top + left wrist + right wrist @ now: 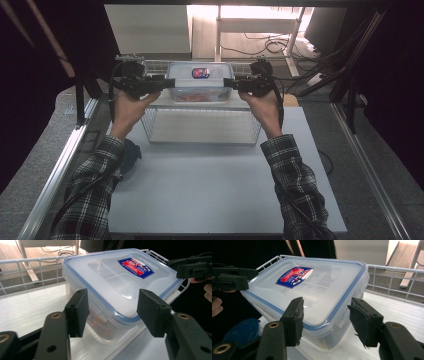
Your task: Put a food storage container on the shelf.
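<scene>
A clear plastic box [200,82] with a blue-sealed lid and a red and blue label [201,73] rests on a white board at the back of a wire basket [200,131]. Something reddish shows inside it. My left gripper [167,84] is at its left end and my right gripper [227,84] at its right end, both open. In the left gripper view the jaws of the left gripper [112,312] straddle a corner of the box [117,287]. In the right gripper view the right gripper [324,317] straddles the opposite corner of the box [312,290].
The white board [30,312] ends just under the box, which overhangs its edge. White wire rails [392,277] rise behind the box. A blue round lid [131,152] lies on the table [210,185] left of the basket. Cables lie on the floor beyond.
</scene>
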